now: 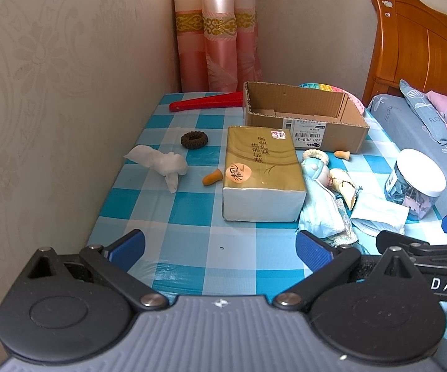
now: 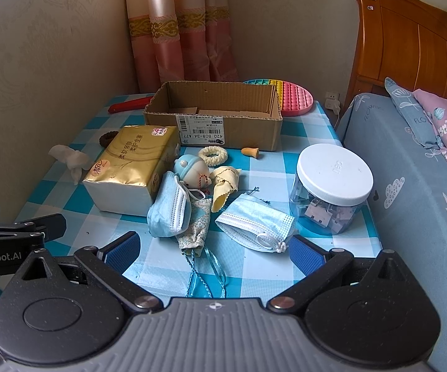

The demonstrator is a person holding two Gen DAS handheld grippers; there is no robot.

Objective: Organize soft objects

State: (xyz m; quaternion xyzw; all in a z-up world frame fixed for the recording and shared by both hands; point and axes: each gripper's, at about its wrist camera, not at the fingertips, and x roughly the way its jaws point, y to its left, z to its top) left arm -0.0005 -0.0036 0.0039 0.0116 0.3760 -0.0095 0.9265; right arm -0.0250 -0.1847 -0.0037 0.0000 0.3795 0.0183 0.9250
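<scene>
On the blue checked table an open cardboard box (image 2: 223, 130) (image 1: 304, 127) stands at the back. In front of it lie a gold tissue pack (image 2: 130, 167) (image 1: 262, 170), a small doll (image 2: 192, 170) (image 1: 316, 170), two blue face masks (image 2: 169, 210) (image 2: 254, 221), a cream scrunchie (image 2: 212, 155), a brown scrunchie (image 1: 194, 139), a crumpled white tissue (image 1: 161, 164) and two orange earplugs (image 1: 212, 180) (image 2: 251, 152). My left gripper (image 1: 220, 249) hovers open over the table's near edge. Just short of the masks, my right gripper (image 2: 214, 252) is also open and empty.
A clear jar with a white lid (image 2: 332, 186) stands at the right, holding binder clips. Behind the box lie a rainbow pop-it toy (image 2: 288, 94) and a red folded fan (image 1: 206, 102). Wall runs along the left, curtain at the back, a bed (image 2: 409, 170) on the right.
</scene>
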